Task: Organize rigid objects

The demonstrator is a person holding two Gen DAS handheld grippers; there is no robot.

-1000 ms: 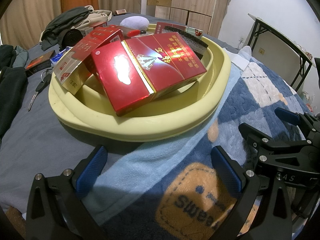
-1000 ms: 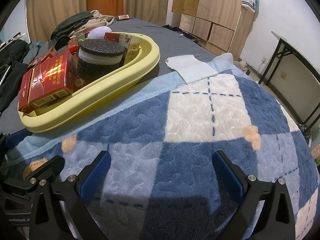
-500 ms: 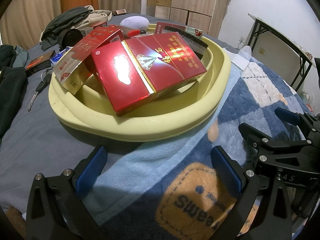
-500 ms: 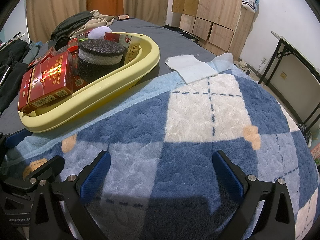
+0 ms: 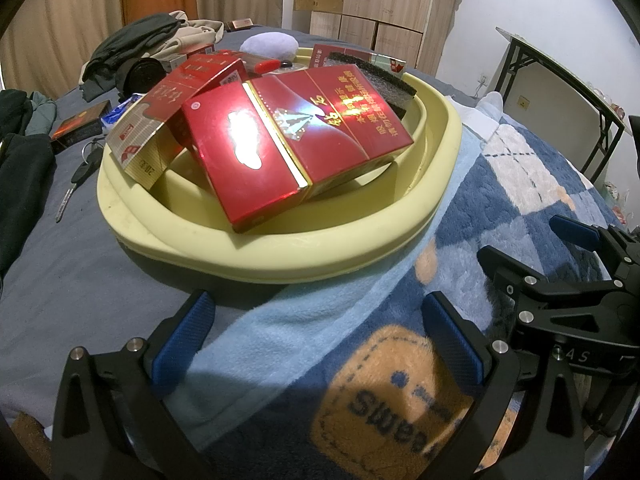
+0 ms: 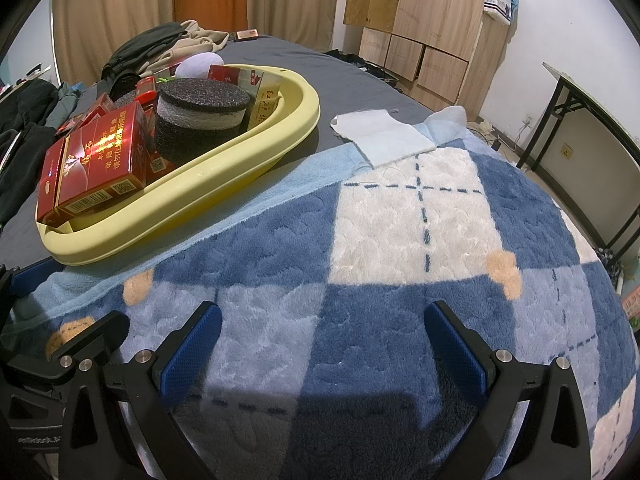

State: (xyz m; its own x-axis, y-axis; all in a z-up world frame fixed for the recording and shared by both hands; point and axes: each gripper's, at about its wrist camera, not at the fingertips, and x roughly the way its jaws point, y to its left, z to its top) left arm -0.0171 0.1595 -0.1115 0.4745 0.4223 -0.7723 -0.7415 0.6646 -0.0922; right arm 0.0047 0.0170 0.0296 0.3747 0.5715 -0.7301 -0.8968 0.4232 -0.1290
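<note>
We hold left tool (image 5: 316,332) and right tool (image 6: 322,338) spread wide, empty, low over blanket (image 6: 400,220). Red boxes (image 5: 296,140) piled in yellow basin (image 5: 360,256) on bed, gathered for tidiness.

Bed (image 5: 72,280), grey sheet, carries a blue-and-white checked fleece blanket (image 6: 400,240) over its near part. A yellow basin (image 5: 280,256) sits on the sheet, its near rim over the blanket's pale blue edge. Also directly on the sheet: a white cloth (image 6: 384,142) beside the basin, keys (image 5: 82,172), a small dark box (image 5: 80,126), and piled clothes (image 5: 148,48) at the far end.
</note>
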